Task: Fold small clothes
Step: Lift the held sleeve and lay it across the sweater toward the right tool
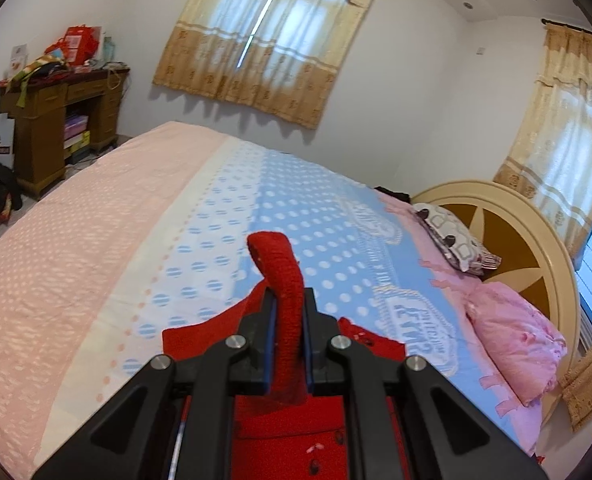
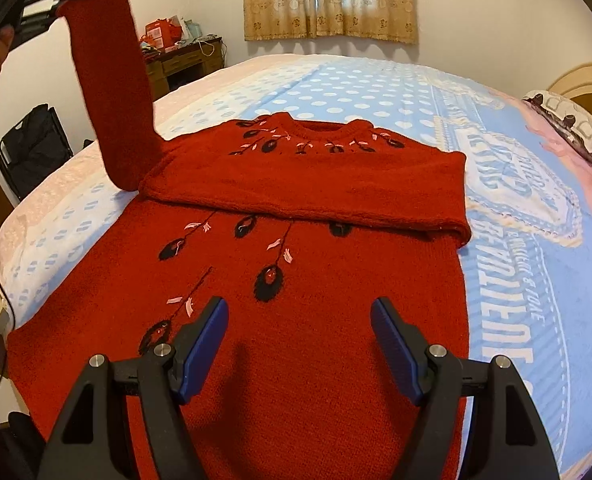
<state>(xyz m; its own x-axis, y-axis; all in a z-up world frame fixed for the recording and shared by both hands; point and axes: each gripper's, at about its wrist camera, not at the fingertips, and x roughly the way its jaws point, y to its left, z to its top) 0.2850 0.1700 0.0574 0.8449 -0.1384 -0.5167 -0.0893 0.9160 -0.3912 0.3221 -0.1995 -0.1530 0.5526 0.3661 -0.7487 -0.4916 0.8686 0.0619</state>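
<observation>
We have the red sweater (image 2: pixel 296 280) lying front up on the bed (image 2: pixel 516 280), neckline away from us, hem nearest us. Its right sleeve (image 2: pixel 316 192) is already laid across the chest, so that side looks done. The left sleeve (image 2: pixel 107 92) rises from the shoulder into the air — we hold it up by the cuff so that it hangs straight and can be carried over the body without dragging the knit.

The left gripper (image 1: pixel 289 320) has its jaws closed almost fully on that cuff; in the left wrist view the red rib stands pinched between the blue pads (image 1: pixel 271 340), its end curling over past the fingertips.

The right gripper (image 2: pixel 300 348) hovers over the lower body of the sweater with its jaws wide and nothing between them. We judge it waits there to steady the cloth, or to take the hem once the sleeve is down.

Around the bed stand a dark wooden desk (image 1: pixel 55 120) on the far side, curtained windows (image 1: pixel 263 40), and pillows (image 1: pixel 512 344) against the headboard (image 1: pixel 516 240).
</observation>
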